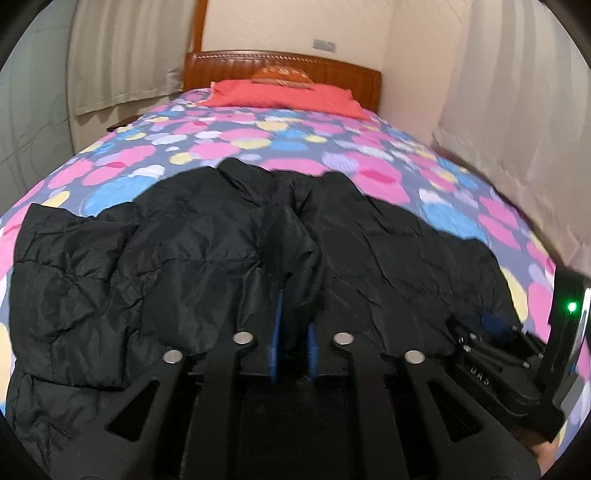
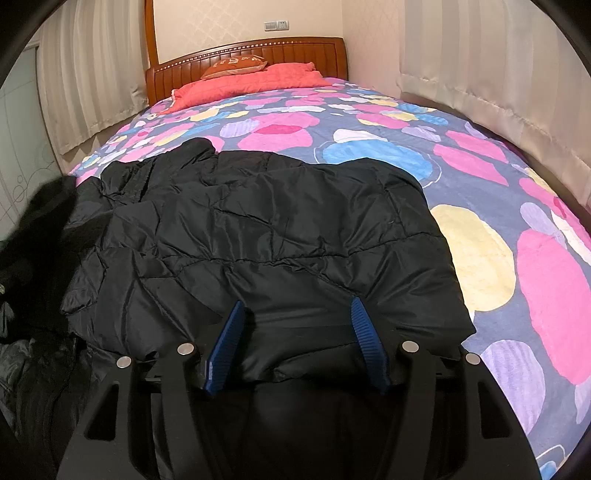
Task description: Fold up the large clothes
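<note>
Lying: jacket (image 2: 258, 236) is sprawling across the bed (image 2: 480, 206), long axis sideways.
Left claw (image 1: 293, 325): narrow, pinching a raised jacket fold.
Right claw (image 2: 295, 339): gaping wide, straddling the near hem, gripping nothing.

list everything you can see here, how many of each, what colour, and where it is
jacket: one, black, quilted, spread over the near end of the bed
bedspread: one, multicoloured blotches, covering the bed
quilt: one, coral red, by the headboard
cushion: one, orange-brown, on the quilt
headboard: one, brown wood, far end
curtains: cream, both sides
wall switches: white, above the headboard
left hand-held gripper: black with blue pads, jaws nearly closed, a ridge of jacket fabric between them
right hand-held gripper: black with blue pads, jaws open over the jacket's near edge
</note>
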